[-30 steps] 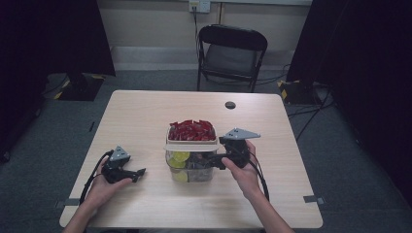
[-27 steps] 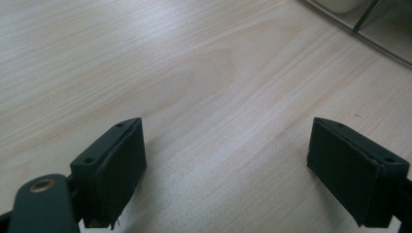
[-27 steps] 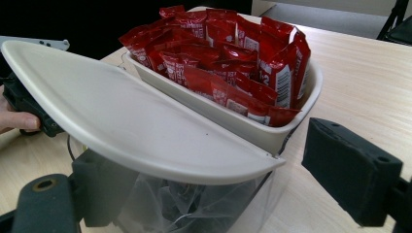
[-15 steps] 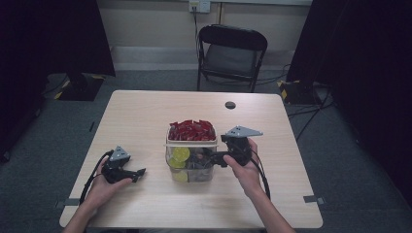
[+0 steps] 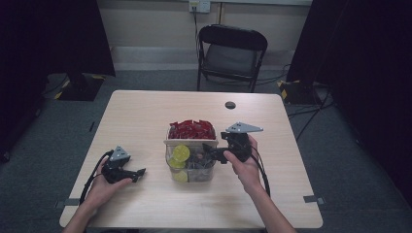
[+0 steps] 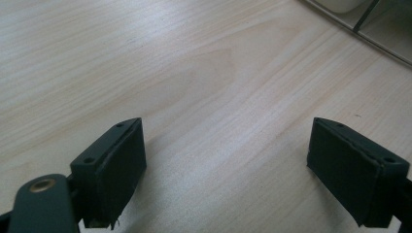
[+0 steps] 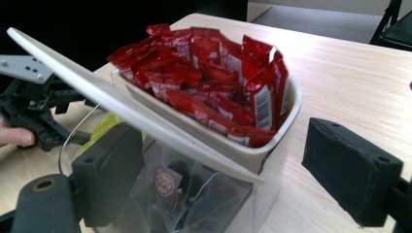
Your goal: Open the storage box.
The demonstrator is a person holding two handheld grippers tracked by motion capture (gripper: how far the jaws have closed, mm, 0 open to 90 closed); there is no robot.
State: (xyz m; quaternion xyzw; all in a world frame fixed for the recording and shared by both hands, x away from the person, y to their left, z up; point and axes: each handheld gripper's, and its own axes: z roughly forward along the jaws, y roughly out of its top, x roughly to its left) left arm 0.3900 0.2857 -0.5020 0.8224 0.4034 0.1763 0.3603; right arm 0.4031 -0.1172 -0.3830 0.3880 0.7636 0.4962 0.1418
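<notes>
The clear box (image 5: pixel 190 164) sits at the middle of the worktop (image 5: pixel 145 116), a little toward the person's edge, and the right tongs (image 5: pixel 210 151) are pushed up against its side at about three o'clock. In the right gripper view their jaws stand wide apart, one low against the clear wall, the other out in free air beside the cream tray (image 7: pixel 286 116) that rides on top of the box. I would judge that the step is to get hold of the box or its tray, and to do it well the jaws ought to straddle the rim squarely before they close, since the tray already sits tilted, with a flat cream lid or flap (image 7: pixel 121 104) slanting across its near side, and a crooked pinch could tip it. The tray is heaped with red sauce packets (image 7: pixel 214 77). Below it the box holds yellow-green rounds (image 5: pixel 180 153) that look like lime or lemon slices, plus crumpled clear bags with something dark inside. Out at nine o'clock from the box, the left tongs (image 5: pixel 141 172) rest low on bare wood, jaws spread, holding nothing.
</notes>
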